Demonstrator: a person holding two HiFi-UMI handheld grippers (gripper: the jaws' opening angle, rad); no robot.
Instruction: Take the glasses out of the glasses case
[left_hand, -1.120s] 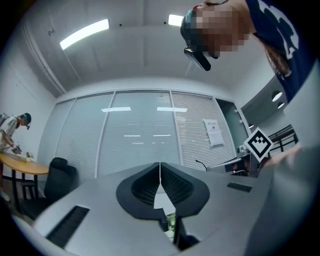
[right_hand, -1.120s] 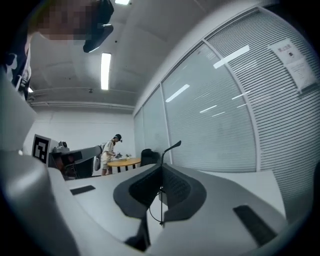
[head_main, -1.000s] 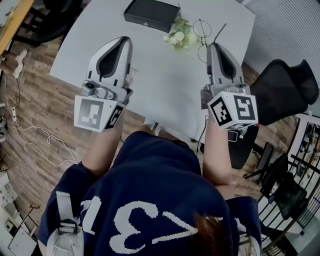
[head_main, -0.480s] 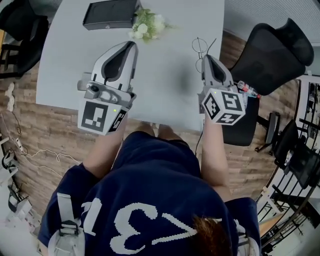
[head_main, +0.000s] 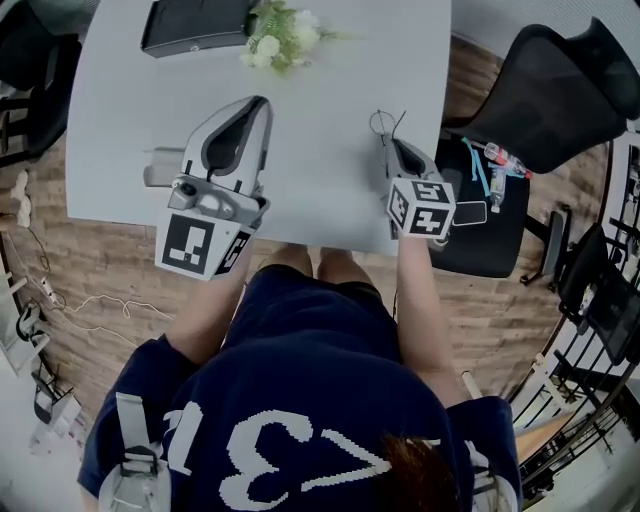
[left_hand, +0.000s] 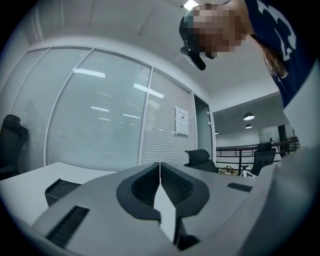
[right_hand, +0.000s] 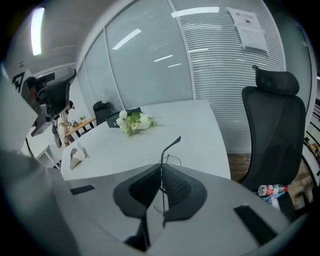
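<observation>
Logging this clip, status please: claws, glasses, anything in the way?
Left claw shut, empty. Right claw shut on glasses, out of case. Case far off by flowers; nothing in the way.

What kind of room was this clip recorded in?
Probably an office meeting room: a white table, black office chairs beside it, and glass partition walls with blinds.

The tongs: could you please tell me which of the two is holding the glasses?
The right tongs, shut on the thin wire glasses, whose arm pokes up past the tips. The left tongs are shut on nothing.
</observation>
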